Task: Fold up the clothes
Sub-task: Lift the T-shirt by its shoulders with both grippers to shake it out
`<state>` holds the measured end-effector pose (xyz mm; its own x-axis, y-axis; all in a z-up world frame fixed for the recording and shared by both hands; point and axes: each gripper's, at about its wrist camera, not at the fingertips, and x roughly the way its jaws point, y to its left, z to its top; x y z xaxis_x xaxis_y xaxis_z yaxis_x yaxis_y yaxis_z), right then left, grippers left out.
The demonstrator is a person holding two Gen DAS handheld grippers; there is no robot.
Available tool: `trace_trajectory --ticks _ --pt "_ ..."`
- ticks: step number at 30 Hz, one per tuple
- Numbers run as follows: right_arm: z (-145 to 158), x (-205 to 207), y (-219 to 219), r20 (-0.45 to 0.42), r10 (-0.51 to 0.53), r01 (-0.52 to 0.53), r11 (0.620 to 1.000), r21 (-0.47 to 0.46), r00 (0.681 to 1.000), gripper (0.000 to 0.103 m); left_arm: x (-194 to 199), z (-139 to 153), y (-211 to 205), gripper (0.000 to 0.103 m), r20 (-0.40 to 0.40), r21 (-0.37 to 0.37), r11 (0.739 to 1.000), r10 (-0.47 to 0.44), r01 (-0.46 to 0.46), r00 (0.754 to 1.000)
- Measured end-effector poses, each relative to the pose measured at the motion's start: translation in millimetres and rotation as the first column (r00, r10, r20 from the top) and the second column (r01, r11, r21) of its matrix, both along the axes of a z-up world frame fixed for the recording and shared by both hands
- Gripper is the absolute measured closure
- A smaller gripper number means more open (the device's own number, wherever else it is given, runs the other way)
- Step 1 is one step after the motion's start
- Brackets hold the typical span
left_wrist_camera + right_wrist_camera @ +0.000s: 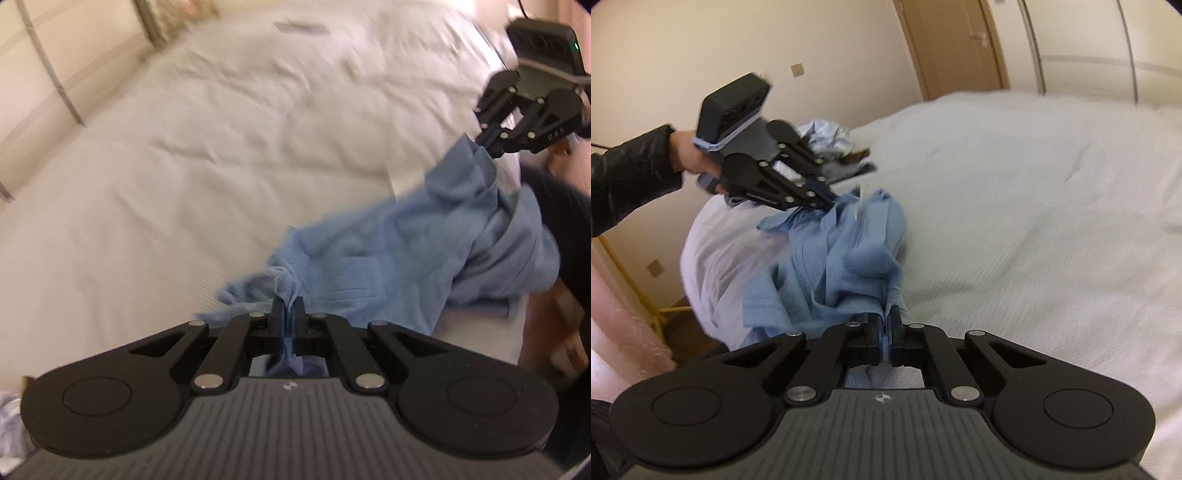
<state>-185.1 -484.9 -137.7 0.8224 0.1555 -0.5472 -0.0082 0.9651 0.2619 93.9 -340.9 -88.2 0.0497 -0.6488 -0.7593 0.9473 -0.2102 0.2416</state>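
Now the blue garment (388, 258) hangs bunched over the white bed (184, 166), strung between 2 grips. From the left wrist view, the left hand-held gripper (289, 308) pinches one end at 6 o'clock, while the right hand-held gripper (493, 142) clamps the other end at 2 o'clock.

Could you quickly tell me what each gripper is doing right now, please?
Left gripper: shut on the crumpled light-blue cotton garment.
Right gripper: shut on another part of the same garment.
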Motion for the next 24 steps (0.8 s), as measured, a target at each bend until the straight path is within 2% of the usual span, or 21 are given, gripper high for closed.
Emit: trace_trajectory --ticks 2,5,8,11,14,18,20,24 --pt "18 -12 -1 0.033 -0.041 0.042 0.998 -0.042 0.999 0.101 -4 25 13 0.103 0.011 -0.098 0.994 0.044 -0.043 0.999" --pt "51 -25 -1 0.098 -0.122 0.134 0.983 -0.124 0.988 0.101 -14 66 31 0.103 0.017 -0.249 0.963 0.107 -0.099 0.994" --pt "94 -39 -2 0.183 -0.208 0.245 0.947 -0.209 0.961 0.101 -34 105 49 0.103 0.034 -0.394 0.911 0.146 -0.121 0.989" --pt "132 -54 9 0.27 -0.264 0.34 0.893 -0.294 0.926 0.102 -61 137 67 0.103 0.054 -0.523 0.842 0.184 -0.129 0.981" --pt "166 -67 23 0.36 -0.299 0.429 0.825 -0.367 0.884 0.103 -85 159 78 0.103 0.07 -0.598 0.793 0.198 -0.118 0.978" --pt "200 -83 38 0.459 -0.316 0.509 0.764 -0.396 0.831 0.103 -109 174 84 0.102 0.103 -0.638 0.765 0.205 -0.093 0.973" --pt "211 -85 43 0.497 -0.318 0.536 0.747 -0.392 0.807 0.103 -115 178 86 0.102 0.105 -0.65 0.755 0.208 -0.091 0.973" --pt "235 -96 52 0.568 -0.298 0.581 0.697 -0.42 0.767 0.103 -126 191 88 0.102 0.089 -0.692 0.712 0.246 -0.117 0.965"
